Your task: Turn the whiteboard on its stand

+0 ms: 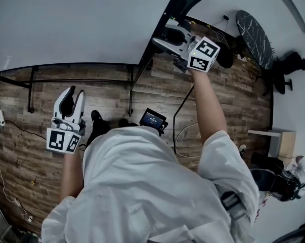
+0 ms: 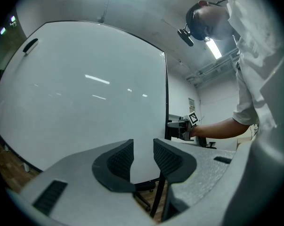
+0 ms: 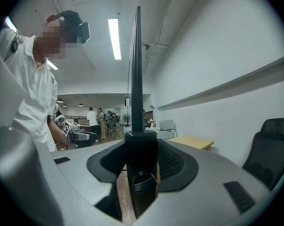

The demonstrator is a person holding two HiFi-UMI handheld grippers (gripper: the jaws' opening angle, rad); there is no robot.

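Two tools are in play. At 8 o'clock in the head view, the left tool (image 1: 73, 92) has its jaws spread and empty, facing the whiteboard (image 1: 76, 19). At 1 o'clock, the right tool (image 3: 141, 149) pinches the board's black side edge above its stand (image 1: 131, 87).

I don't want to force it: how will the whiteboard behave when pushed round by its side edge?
Probably stiff: the whiteboard is a flat framed panel. It is large, so likely slow to start and stop. The right gripper is shut on its thin, smooth edge, which may slip; the stand looks slim, so it might wobble.
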